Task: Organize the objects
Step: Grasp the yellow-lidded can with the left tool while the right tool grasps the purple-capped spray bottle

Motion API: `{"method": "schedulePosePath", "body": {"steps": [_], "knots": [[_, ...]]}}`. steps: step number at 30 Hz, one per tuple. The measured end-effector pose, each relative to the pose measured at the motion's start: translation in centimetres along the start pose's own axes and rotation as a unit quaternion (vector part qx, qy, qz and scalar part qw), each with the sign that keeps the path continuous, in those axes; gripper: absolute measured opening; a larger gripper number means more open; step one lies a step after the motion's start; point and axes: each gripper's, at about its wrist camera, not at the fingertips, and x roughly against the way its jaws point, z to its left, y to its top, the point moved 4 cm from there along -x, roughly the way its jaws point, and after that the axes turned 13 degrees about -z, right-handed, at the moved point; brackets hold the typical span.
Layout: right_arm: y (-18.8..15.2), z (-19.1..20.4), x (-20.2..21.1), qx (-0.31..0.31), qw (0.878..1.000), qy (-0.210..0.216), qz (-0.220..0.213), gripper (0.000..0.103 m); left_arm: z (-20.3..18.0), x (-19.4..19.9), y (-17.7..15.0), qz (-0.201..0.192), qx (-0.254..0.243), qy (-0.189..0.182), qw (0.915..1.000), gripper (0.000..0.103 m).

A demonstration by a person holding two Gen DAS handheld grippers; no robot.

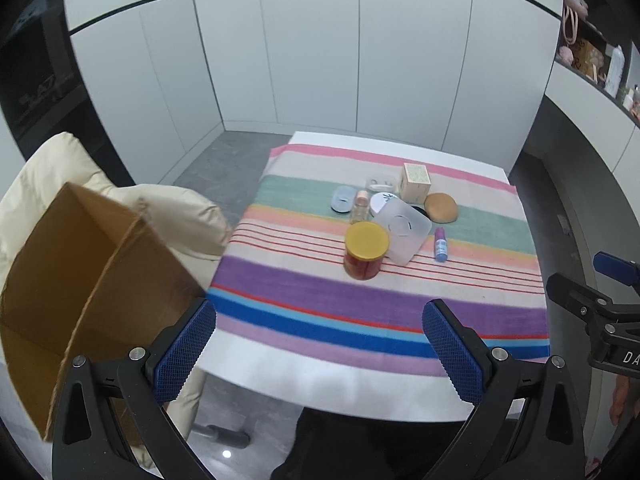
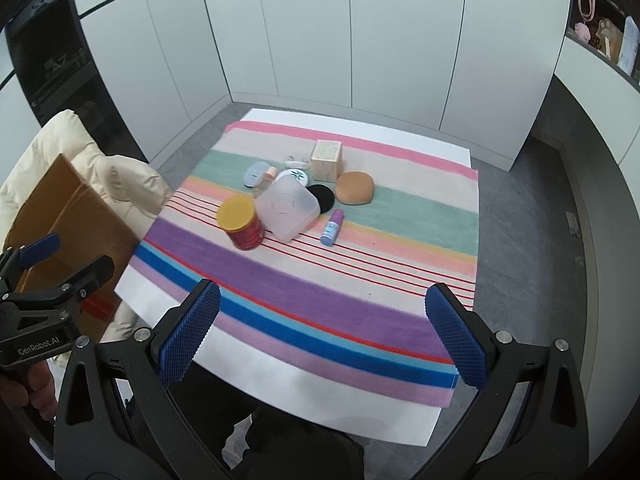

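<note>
A cluster of items lies mid-table on a striped cloth (image 1: 304, 296) (image 2: 320, 304): a red jar with a yellow lid (image 1: 366, 250) (image 2: 241, 222), a clear plastic box tipped on its side (image 1: 402, 234) (image 2: 288, 208), a small purple bottle lying down (image 1: 440, 245) (image 2: 333, 227), a tan round bun-like object (image 1: 440, 208) (image 2: 355, 188), a beige cube box (image 1: 417, 183) (image 2: 327, 160), a black round pad (image 2: 321, 197), and a small pink-capped bottle (image 1: 361, 206). My left gripper (image 1: 320, 344) and right gripper (image 2: 322, 330) hover open over the table's near edge, holding nothing.
An open cardboard box (image 1: 80, 276) (image 2: 68, 232) sits left of the table against a cream padded jacket (image 1: 176, 216) (image 2: 116, 176). White cabinet panels stand behind. Shelves with items are at the upper right (image 1: 592, 60). The other gripper shows at each view's edge (image 1: 600, 316) (image 2: 44, 300).
</note>
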Motion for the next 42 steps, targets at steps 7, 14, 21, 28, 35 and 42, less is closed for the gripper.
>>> {"method": "schedulePosePath", "body": {"steps": [7, 14, 21, 28, 35, 42], "knots": [[0.0, -2.0, -3.7, -0.006, 1.0, -0.018, 0.019, 0.103, -1.2, -3.8, 0.6, 0.016, 0.0, -0.006, 0.9999, 0.103], [-0.4, -2.9, -7.8, -0.001, 0.999, -0.026, 0.043, 0.103, -2.2, -7.5, 0.4, 0.031, -0.006, -0.01, 0.9995, 0.103], [-0.6, -3.6, -12.2, 0.001, 0.997, -0.032, 0.063, 0.103, -3.0, -12.1, -0.8, 0.057, -0.01, -0.014, 0.9982, 0.103], [-1.8, -3.7, -16.8, 0.01, 0.995, -0.037, 0.09, 0.103, -3.6, -16.8, -2.0, 0.073, -0.019, -0.012, 0.9971, 0.103], [-2.5, -3.4, -21.1, -0.003, 0.994, -0.028, 0.105, 0.098, -5.1, -20.1, -2.6, 0.086, -0.022, -0.031, 0.9956, 0.093], [-2.9, -3.5, -24.5, -0.027, 0.991, -0.012, 0.127, 0.072, -5.8, -21.4, -2.6, 0.084, -0.017, -0.047, 0.9952, 0.065]]}}
